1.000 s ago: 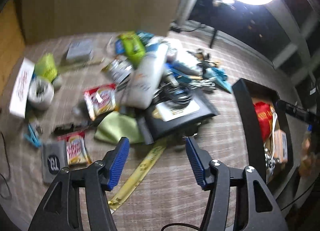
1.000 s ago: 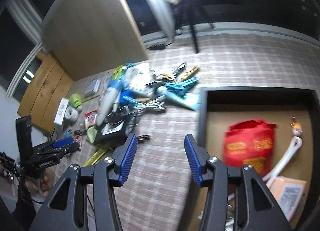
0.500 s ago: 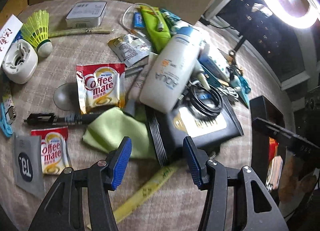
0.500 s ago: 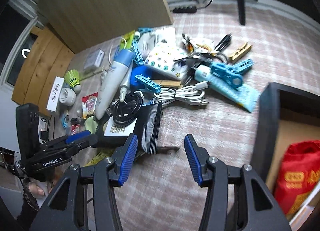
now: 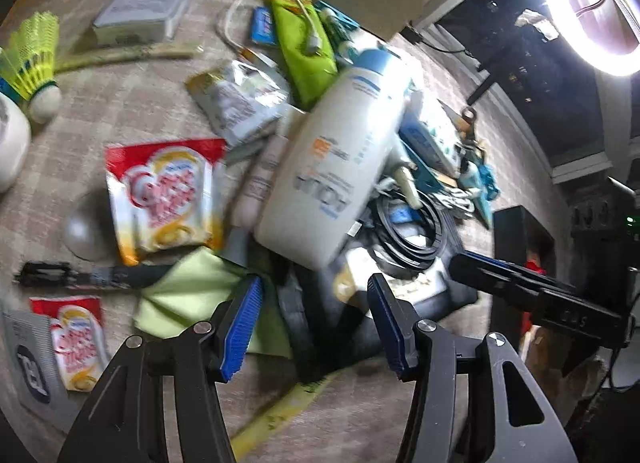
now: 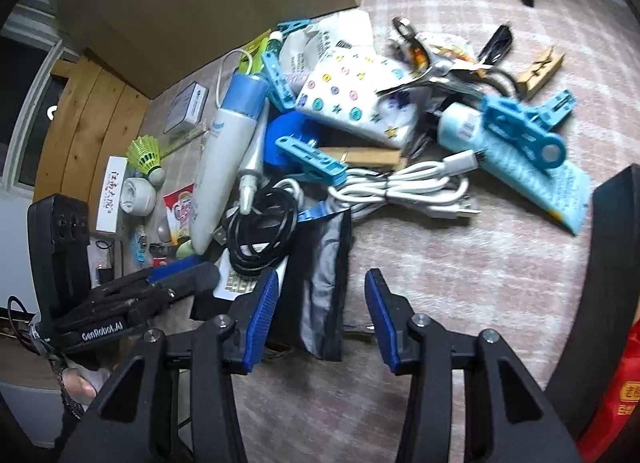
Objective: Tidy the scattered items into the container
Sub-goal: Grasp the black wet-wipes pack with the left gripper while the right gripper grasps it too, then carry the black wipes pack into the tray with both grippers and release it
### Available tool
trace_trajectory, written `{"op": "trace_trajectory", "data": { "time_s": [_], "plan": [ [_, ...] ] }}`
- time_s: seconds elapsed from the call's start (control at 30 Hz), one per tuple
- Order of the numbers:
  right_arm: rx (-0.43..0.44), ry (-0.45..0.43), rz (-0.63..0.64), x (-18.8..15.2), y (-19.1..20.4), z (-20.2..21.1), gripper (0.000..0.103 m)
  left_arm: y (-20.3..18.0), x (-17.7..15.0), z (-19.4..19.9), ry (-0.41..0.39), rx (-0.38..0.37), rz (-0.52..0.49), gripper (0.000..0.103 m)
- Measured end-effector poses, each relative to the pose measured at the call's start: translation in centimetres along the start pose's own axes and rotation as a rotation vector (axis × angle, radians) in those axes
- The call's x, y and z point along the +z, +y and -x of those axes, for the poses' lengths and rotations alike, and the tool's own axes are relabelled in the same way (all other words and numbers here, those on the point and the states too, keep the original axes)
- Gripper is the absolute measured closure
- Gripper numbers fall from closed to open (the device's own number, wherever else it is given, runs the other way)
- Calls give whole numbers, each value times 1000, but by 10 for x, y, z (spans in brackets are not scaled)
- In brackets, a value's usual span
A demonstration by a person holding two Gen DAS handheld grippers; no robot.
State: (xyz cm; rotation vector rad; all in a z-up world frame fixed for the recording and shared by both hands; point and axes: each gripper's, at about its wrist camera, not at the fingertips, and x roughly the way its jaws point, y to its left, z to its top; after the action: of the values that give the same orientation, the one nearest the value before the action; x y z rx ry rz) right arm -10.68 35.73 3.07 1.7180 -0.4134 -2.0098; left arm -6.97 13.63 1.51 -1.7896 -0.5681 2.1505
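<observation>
Both the left claw [image 5: 314, 323] and right claw [image 6: 318, 319], gaping and empty, the right's jaws just narrowing, straddle the near black foil pouch [image 6: 320, 275] under the worktop [image 6: 460, 275] pile; light, crinkly, slippery, so pinch its flat near edge.

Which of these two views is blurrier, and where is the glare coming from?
Left wrist view: more motion blur, smearing the print on the coffee creamer sachet and white bottle; a ring light at top right blows out and puts a sheen on the bottle. Right wrist view: sharper at the centre, the white cable reads clearly, edges smear; both bend with fisheye.
</observation>
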Motion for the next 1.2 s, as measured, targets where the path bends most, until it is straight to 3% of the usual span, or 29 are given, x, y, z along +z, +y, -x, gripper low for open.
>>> {"op": "trace_trajectory", "data": {
  "time_s": [0.1, 0.17, 0.43, 0.7, 0.77, 0.9, 1.1, 1.2],
  "plan": [
    [2, 0, 4, -2, 4, -2, 67, -4, -4, 2, -15, 13, -5, 57],
    [11, -5, 1, -3, 4, 0, 72, -5, -5, 5, -23, 8, -3, 67],
    [53, -7, -36, -15, 1, 8, 81, -8, -19, 11, -17, -8, -9, 75],
    [77, -32, -23, -34, 12, 25, 83, -22, -34, 22, -28, -48, -28, 75],
    [68, -54, -27, -37, 12, 31, 84, -25, -34, 21, -36, -30, -40, 85],
    [82, -68, -47, -42, 7, 39, 87, -24, -36, 18, -18, -34, -22, 90],
    [123, -117, -62, -43, 8, 62, 88, -35, -31, 33, -46, -65, -57, 90],
    [119, -123, -68, -41, 6, 65, 89, -39, -28, 27, -20, -70, -78, 81]
  ]
}}
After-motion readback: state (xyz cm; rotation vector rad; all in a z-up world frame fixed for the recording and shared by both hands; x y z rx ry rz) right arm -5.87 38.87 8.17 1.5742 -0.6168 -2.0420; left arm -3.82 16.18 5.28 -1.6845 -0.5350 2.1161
